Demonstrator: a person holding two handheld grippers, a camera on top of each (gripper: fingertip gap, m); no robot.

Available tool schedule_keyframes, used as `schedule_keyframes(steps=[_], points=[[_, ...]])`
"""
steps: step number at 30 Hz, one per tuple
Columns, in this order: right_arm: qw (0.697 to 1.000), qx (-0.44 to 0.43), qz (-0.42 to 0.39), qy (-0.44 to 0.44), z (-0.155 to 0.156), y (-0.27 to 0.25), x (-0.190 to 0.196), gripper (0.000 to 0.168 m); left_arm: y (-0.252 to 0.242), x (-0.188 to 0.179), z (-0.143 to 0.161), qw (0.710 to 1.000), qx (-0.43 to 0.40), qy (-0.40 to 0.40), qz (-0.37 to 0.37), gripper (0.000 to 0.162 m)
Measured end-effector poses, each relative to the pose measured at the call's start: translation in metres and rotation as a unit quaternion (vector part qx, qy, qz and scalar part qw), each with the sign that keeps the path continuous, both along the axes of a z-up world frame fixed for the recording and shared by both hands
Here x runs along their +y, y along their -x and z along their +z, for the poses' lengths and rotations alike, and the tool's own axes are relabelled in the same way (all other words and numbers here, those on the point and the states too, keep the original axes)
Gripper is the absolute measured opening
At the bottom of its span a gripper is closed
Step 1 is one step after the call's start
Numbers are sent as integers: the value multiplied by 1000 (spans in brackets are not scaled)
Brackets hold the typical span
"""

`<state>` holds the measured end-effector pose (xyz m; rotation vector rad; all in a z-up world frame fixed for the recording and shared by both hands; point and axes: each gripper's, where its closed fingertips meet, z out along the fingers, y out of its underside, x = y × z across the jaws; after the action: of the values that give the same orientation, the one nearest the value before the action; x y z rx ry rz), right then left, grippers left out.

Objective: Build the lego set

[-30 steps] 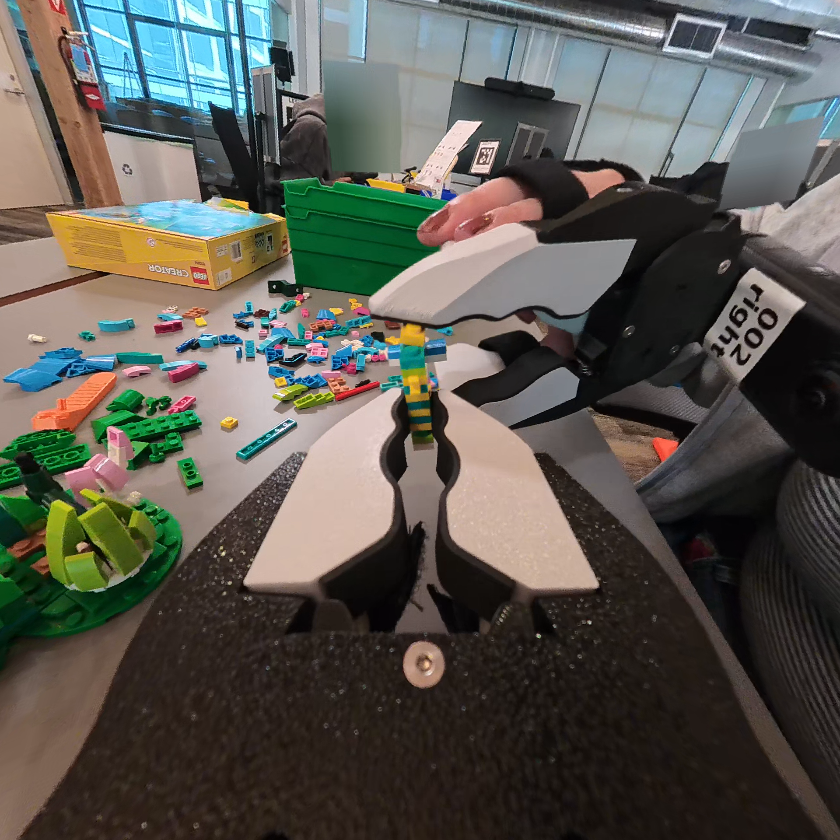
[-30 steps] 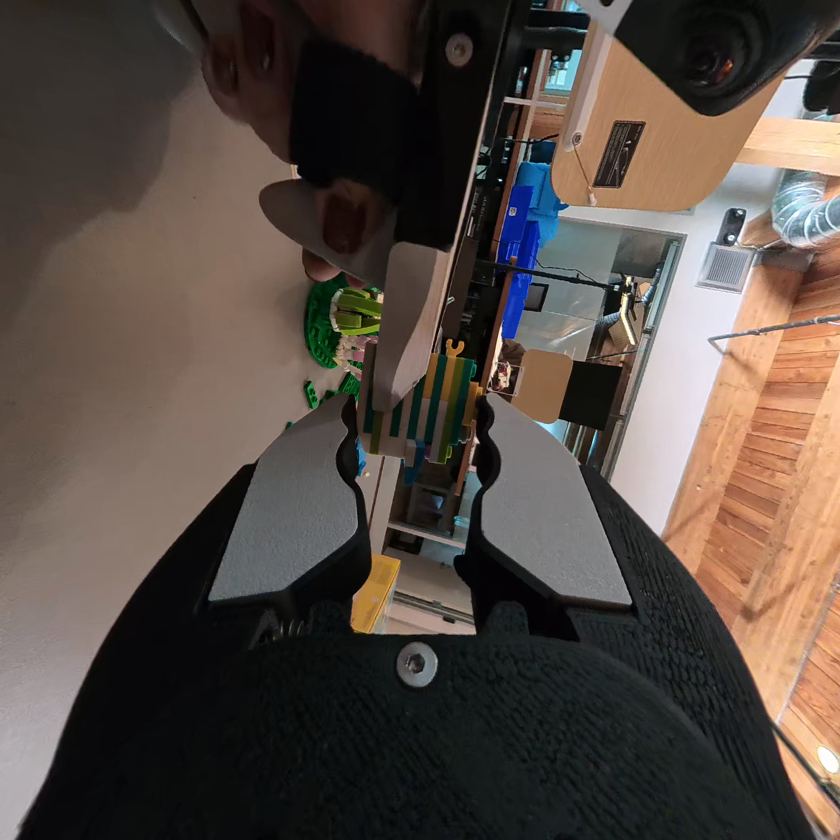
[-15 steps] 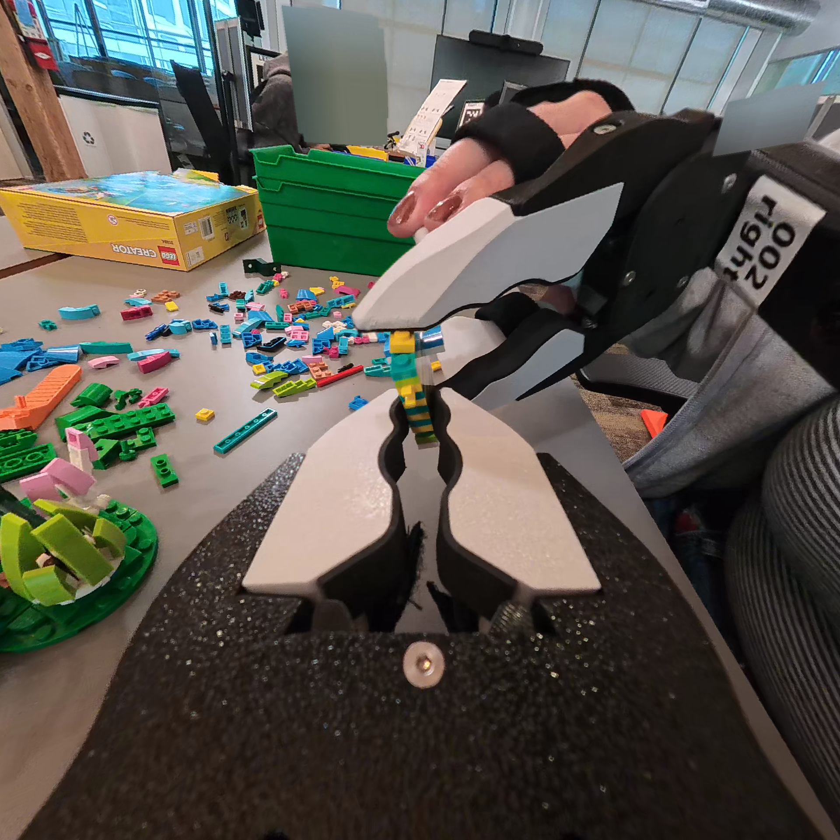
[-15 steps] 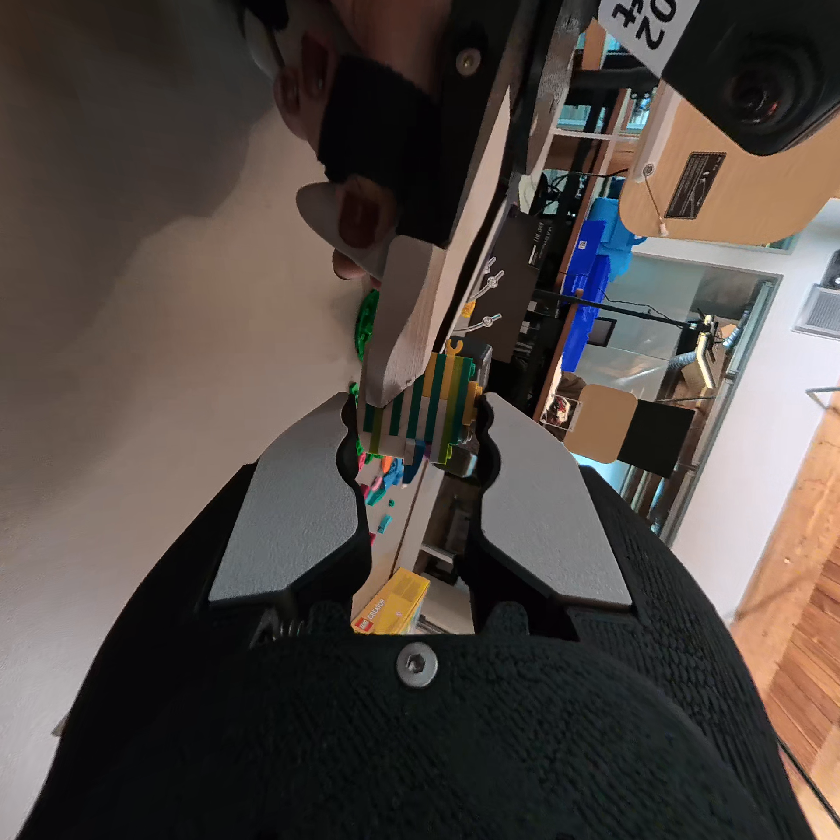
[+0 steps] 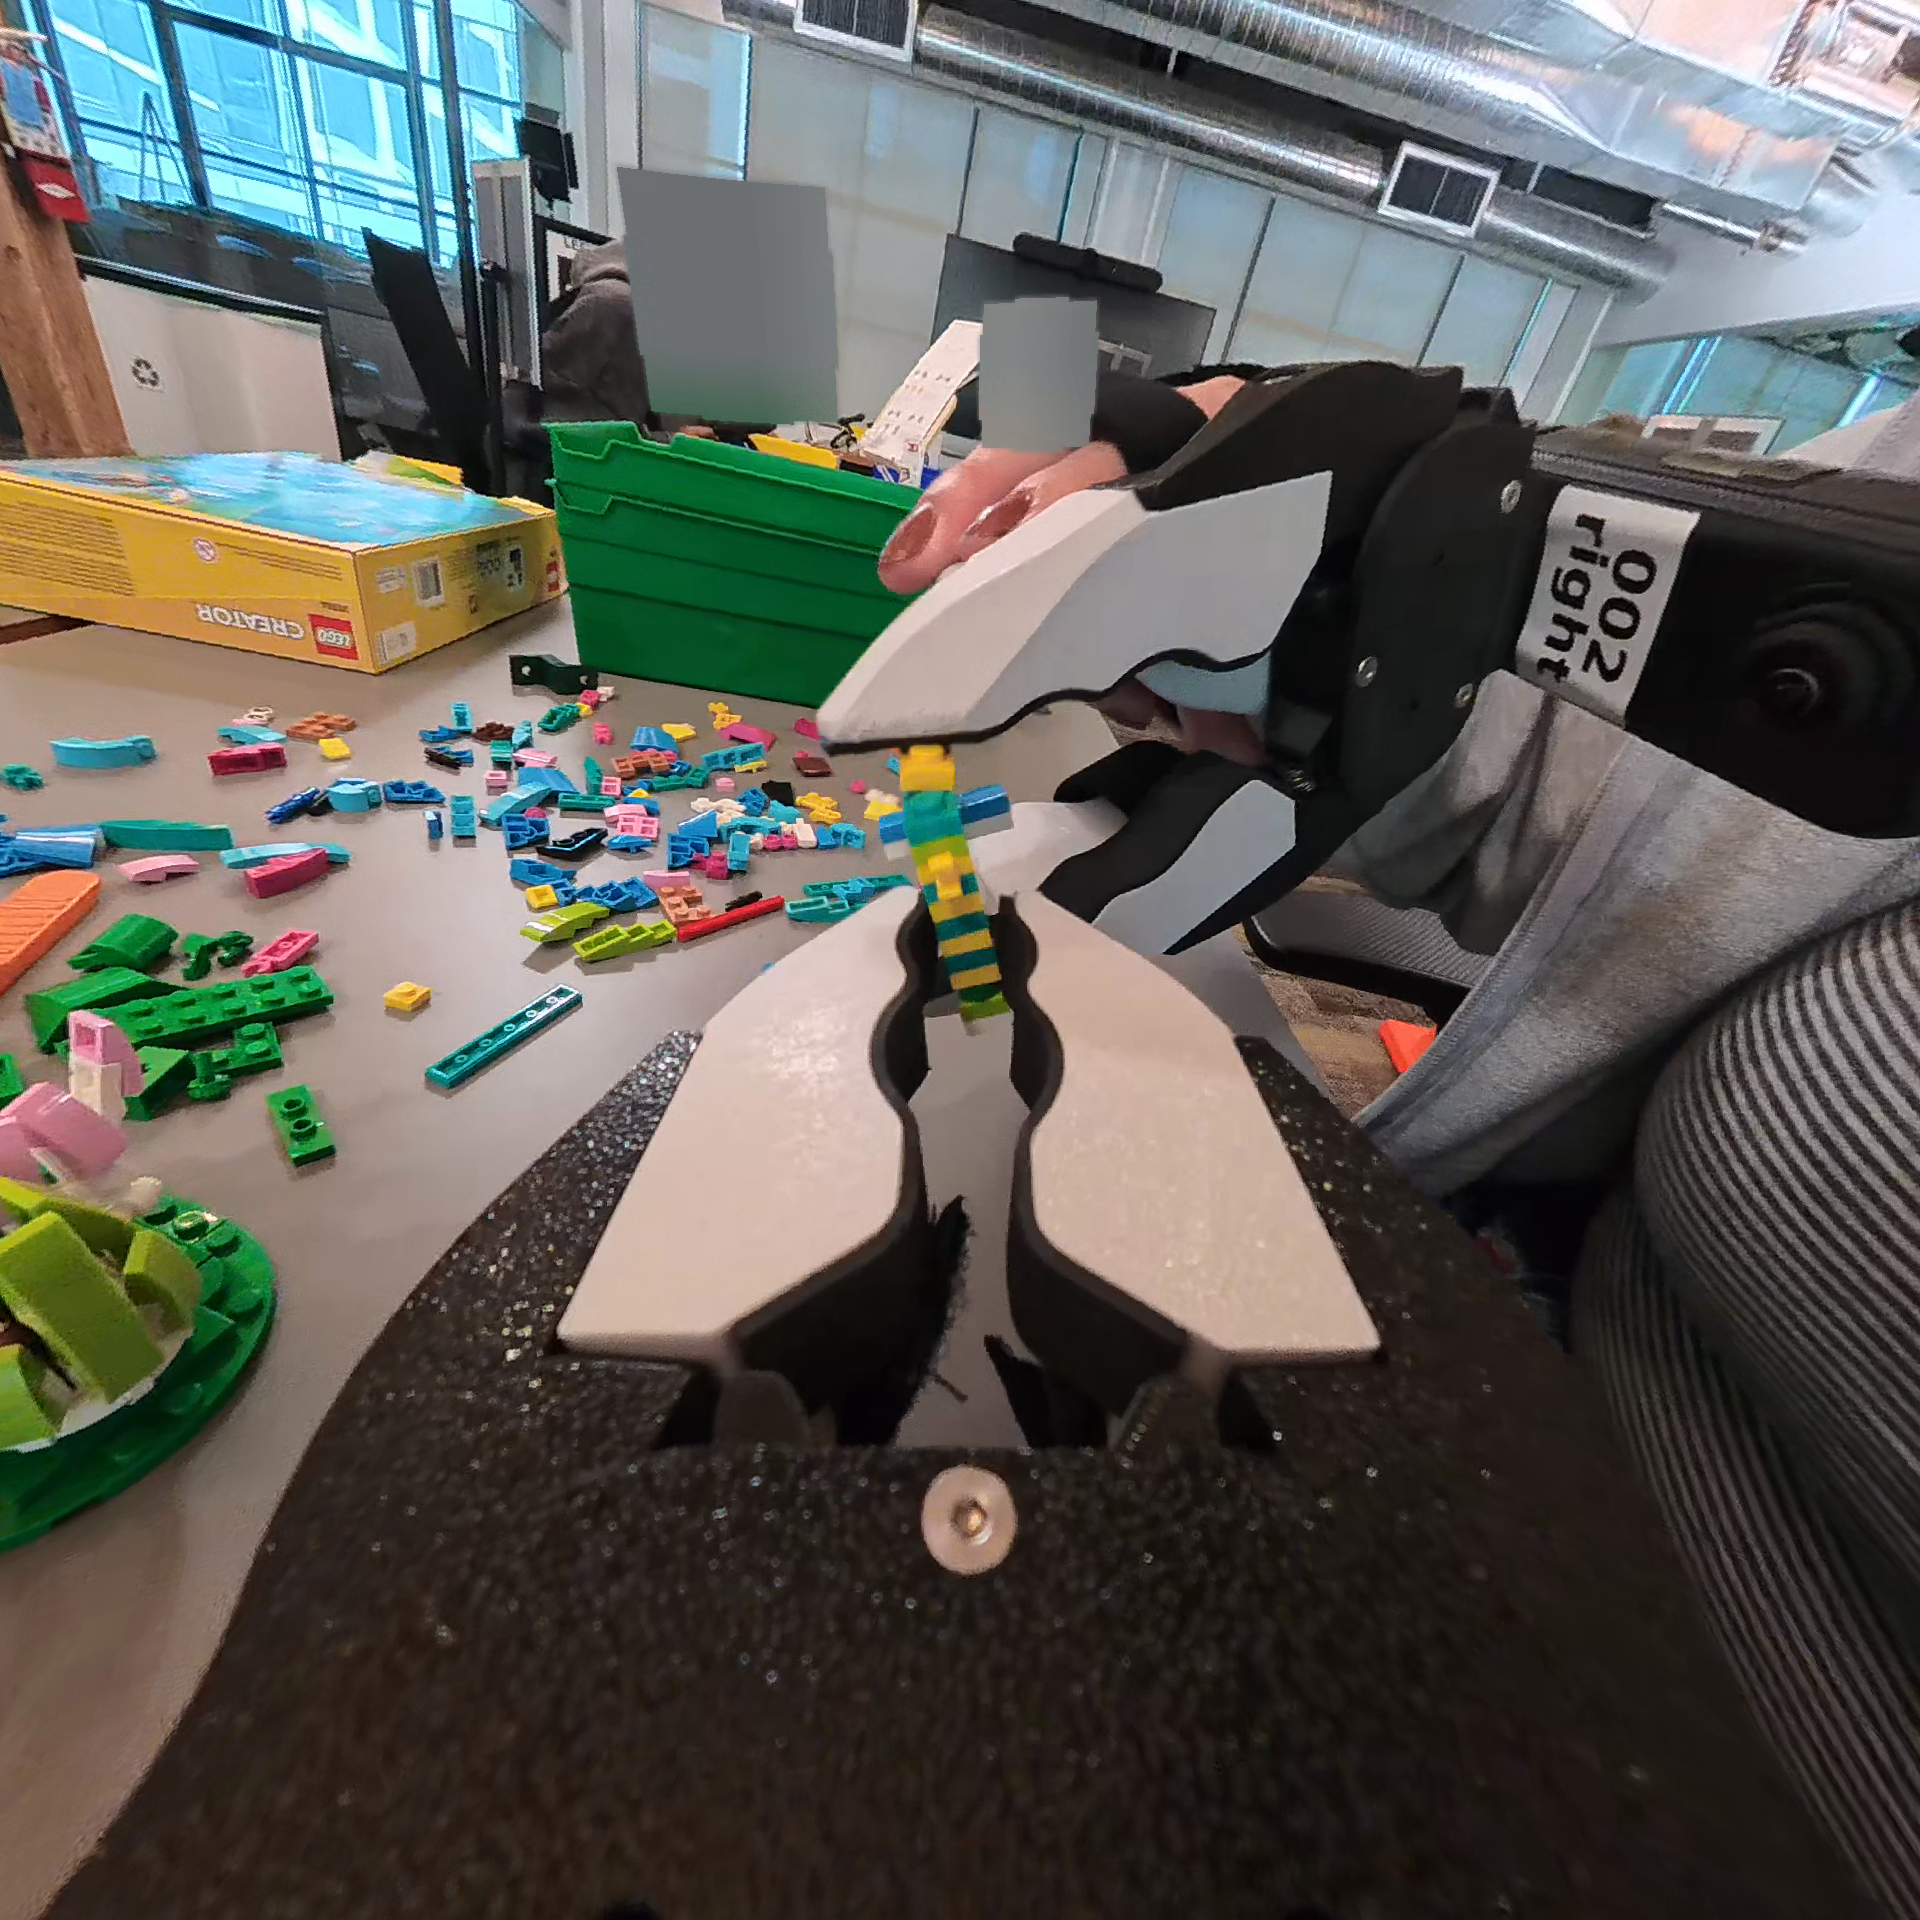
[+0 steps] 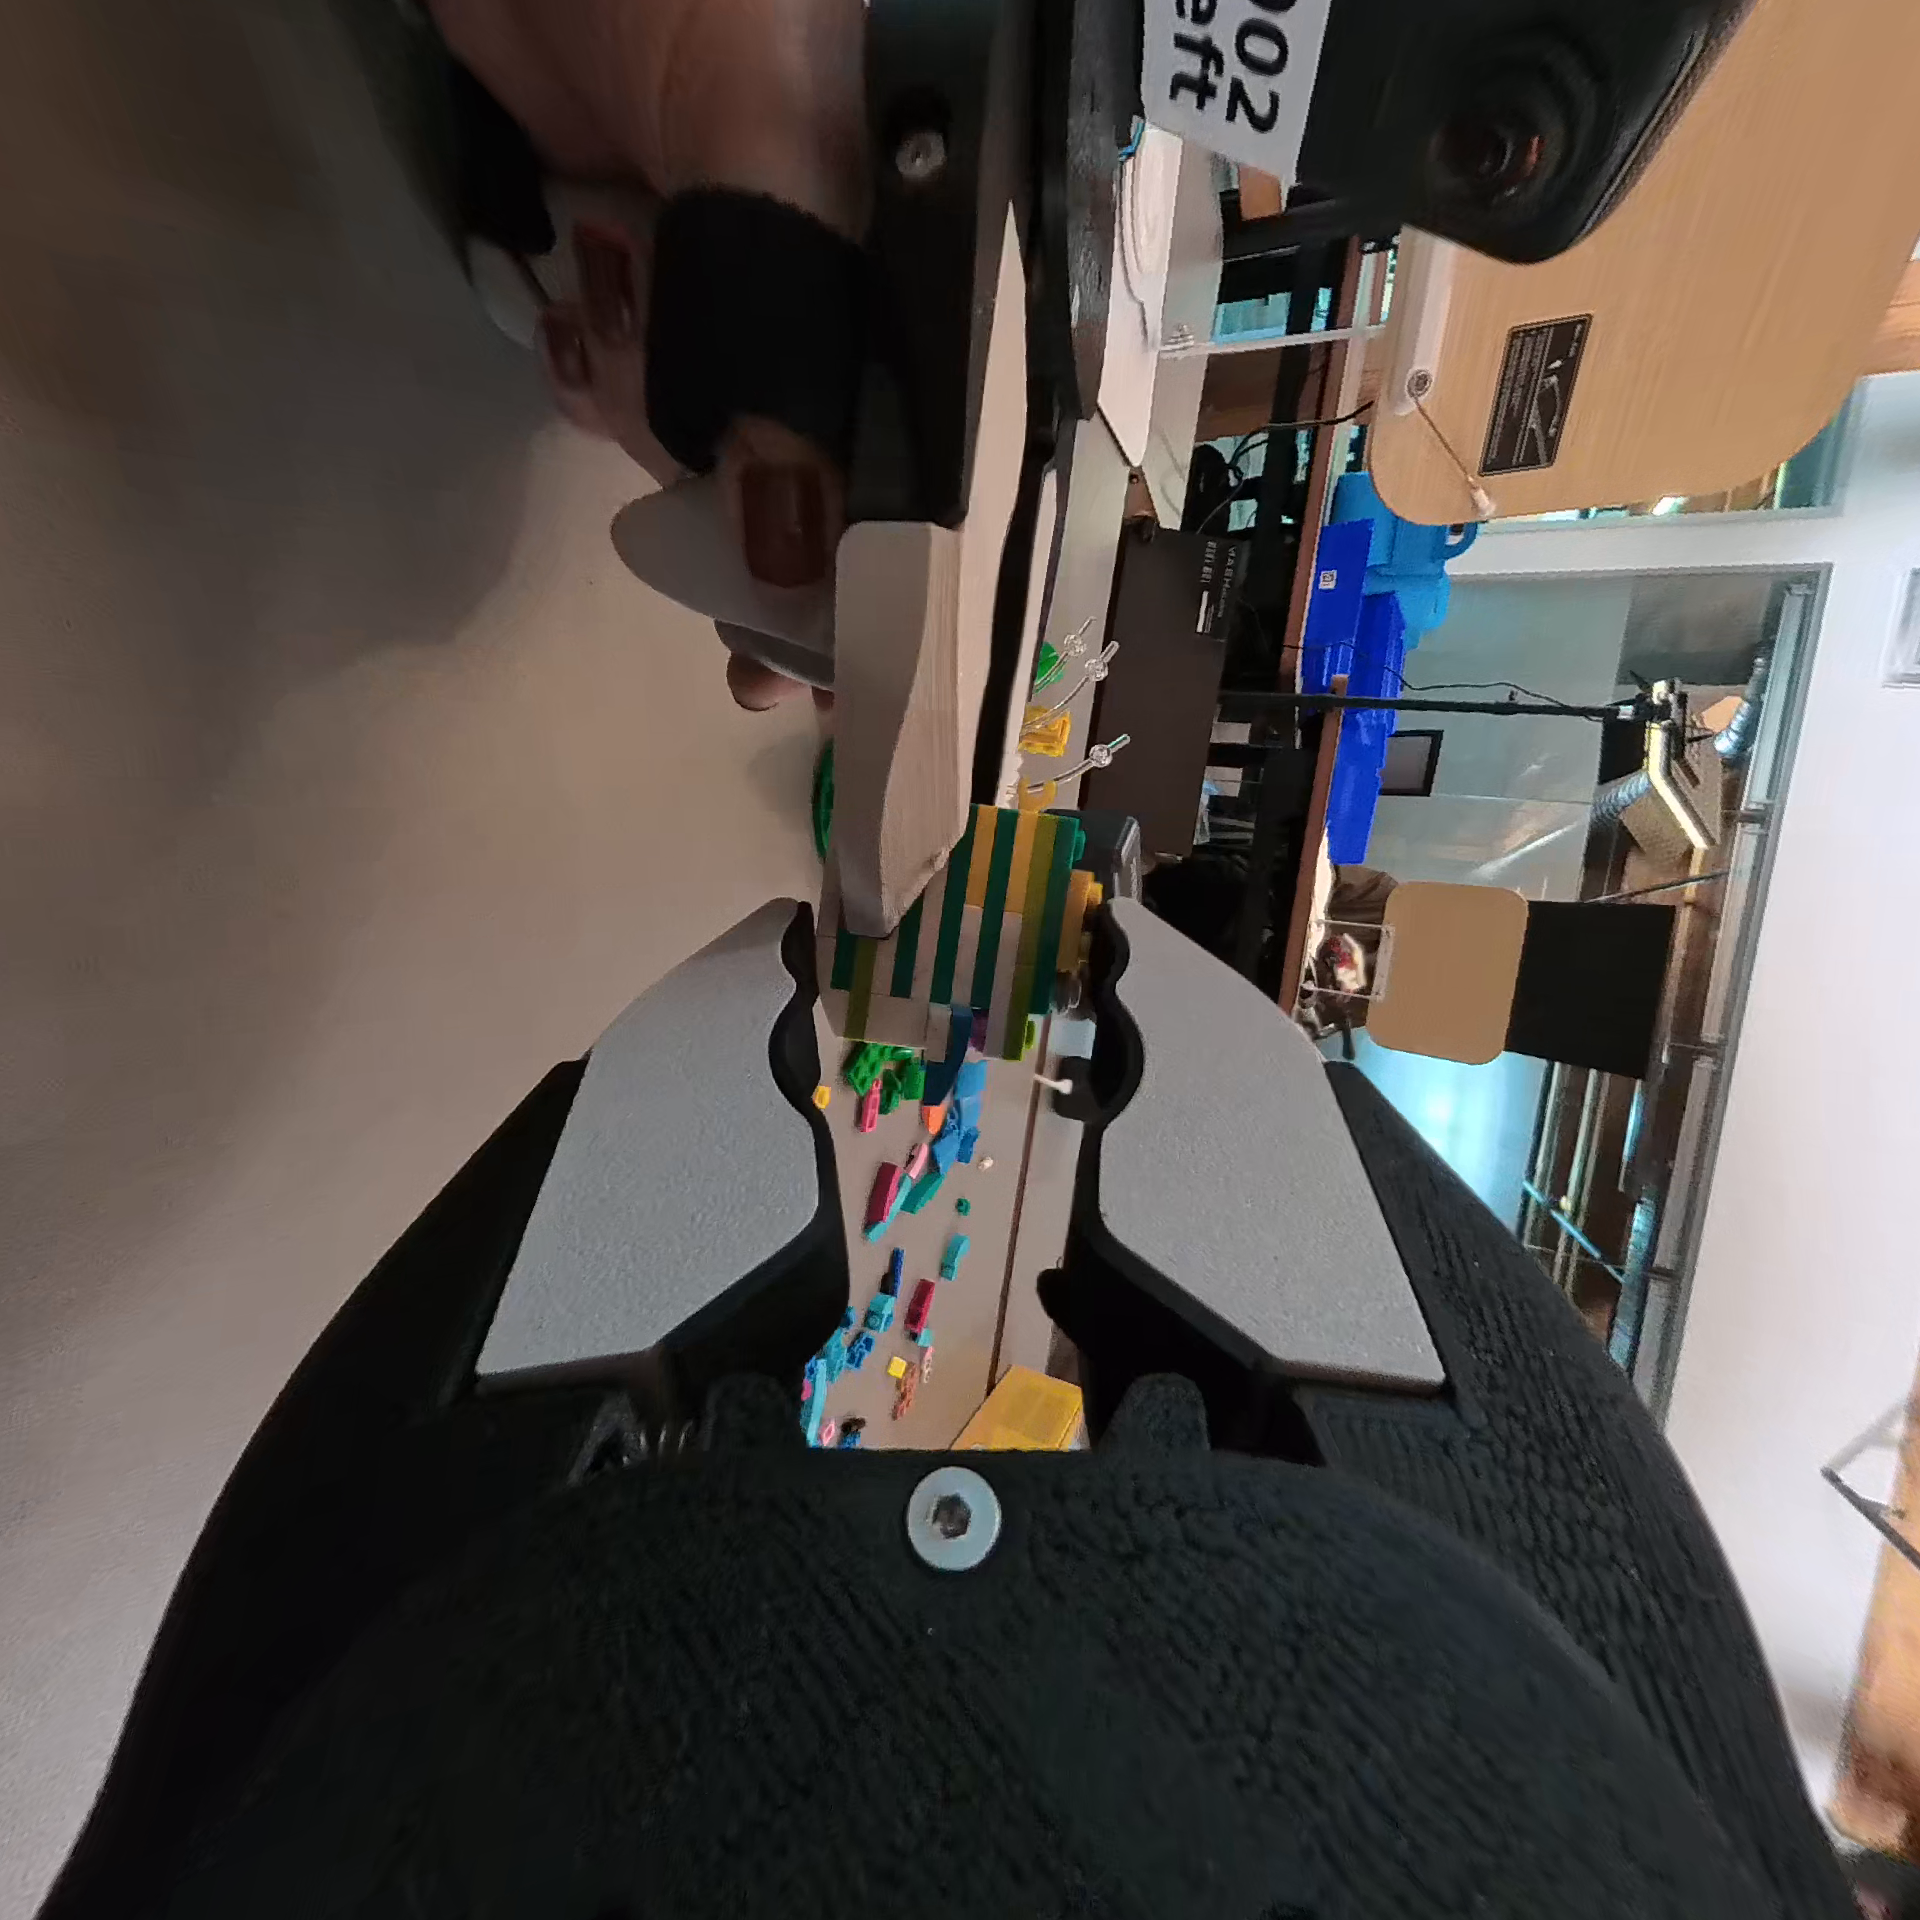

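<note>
Left gripper [image 5: 961, 914]: seen from its own wrist view, its two fingers are pinched on the lower part of the striped lego stack [image 5: 951, 894], which is held upright above the table [image 5: 436, 1164].
Right gripper [image 6: 956, 935]: turned on its side; in its own view the fingers are closed onto the two ends of the stack, with the upper finger [image 5: 1070, 613] seen in the left view lying against the yellow top piece.
Striped lego stack: built of green, yellow and teal layers, with a small blue and white piece jutting out near its top; it is gripped between both tools, clear of the table.
Hands: a hand [image 5: 977, 509] is seen on the right tool at 1 o'clock from the stack; another hand [image 6: 727, 436] is seen on the left tool in the right wrist view.
Loose pieces [image 5: 582, 821]: scattered over the table at 9 to 10 o'clock from the stack.
Green round build [image 5: 114, 1351]: set on the table at 8 o'clock, with lime leaves on it.
Yellow box [image 5: 260, 561]: laid flat at 10 o'clock, far from the stack.
Green bins [image 5: 717, 582]: stacked at 11 o'clock, just beside the box.
</note>
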<state>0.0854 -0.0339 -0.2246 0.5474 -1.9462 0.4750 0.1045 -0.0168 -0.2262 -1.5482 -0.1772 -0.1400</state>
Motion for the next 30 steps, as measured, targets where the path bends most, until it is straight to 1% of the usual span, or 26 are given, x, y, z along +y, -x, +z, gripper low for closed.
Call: schedule_keyframes(steps=[4, 7, 12, 16, 21, 24, 30], points=[[1000, 14, 7, -13, 1, -1, 0, 49, 2, 0, -2, 1000, -2, 8, 6, 8], [1000, -6, 4, -4, 0, -3, 0, 47, 4, 0, -5, 999, 23, 28, 19, 8], [999, 35, -10, -31, -1, -1, 1, 47, 5, 0, -7, 999, 6, 36, 25, 8], [998, 38, -22, -40, -1, 0, 2, 47, 5, 0, -8, 999, 10, 43, 30, 8], [997, 5, -26, -77, -10, -2, 5, 46, 3, 4, -18, 996, 30, 78, 27, 8], [996, -21, -30, -77, -12, -3, 5, 46, 1, 4, -18, 997, 19, 79, 16, 8], [996, -77, -35, -34, -16, -6, 4, 47, -4, 4, -21, 995, -61, 75, -38, 8]])
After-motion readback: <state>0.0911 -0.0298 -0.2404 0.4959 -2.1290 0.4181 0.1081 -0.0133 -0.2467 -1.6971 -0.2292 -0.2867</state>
